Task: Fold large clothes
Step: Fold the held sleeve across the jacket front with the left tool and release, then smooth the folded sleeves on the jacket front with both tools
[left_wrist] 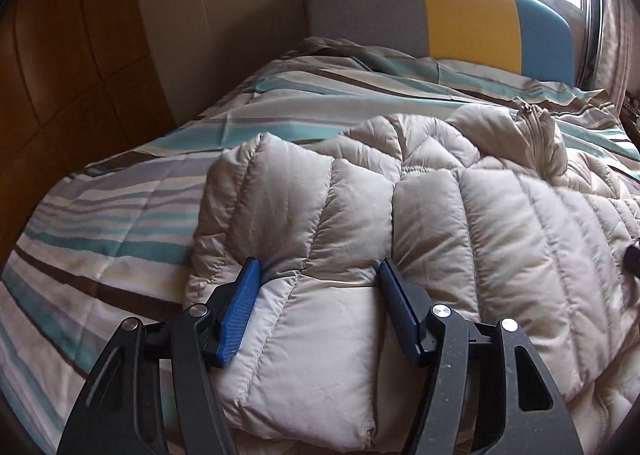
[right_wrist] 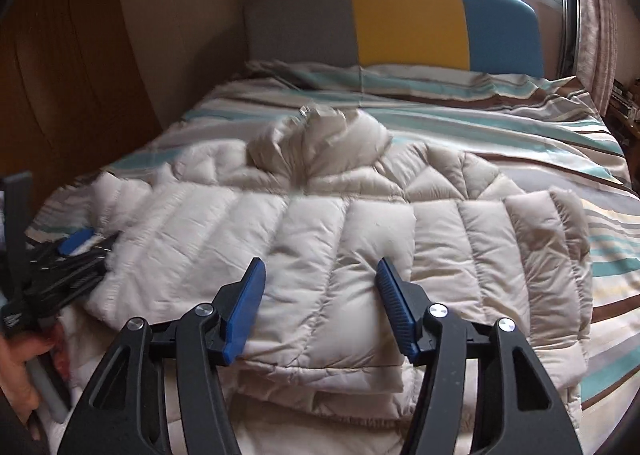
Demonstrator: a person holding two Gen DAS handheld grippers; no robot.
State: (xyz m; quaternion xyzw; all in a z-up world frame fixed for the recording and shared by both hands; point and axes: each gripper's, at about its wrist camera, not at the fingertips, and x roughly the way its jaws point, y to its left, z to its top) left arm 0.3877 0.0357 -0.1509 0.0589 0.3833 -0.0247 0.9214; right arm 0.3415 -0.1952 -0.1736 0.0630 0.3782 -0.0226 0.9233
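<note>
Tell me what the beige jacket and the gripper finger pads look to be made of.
Jacket: probably thin nylon or polyester shell over down-like fill, given its faint sheen, fine creases and puffy stitched channels. Left gripper pads: blue, matte, ribbed, likely rubber or moulded plastic; the look cannot settle which.

The jacket (right_wrist: 320,223) lies on the bed (right_wrist: 560,143), spread left to right, its collar (right_wrist: 316,135) toward the headboard (right_wrist: 400,19) behind it. The pillow (right_wrist: 420,81) rests against the headboard. The right tongs (right_wrist: 320,275) stand before the jacket's near edge; the left tongs (right_wrist: 86,243) lie at its left end.
</note>
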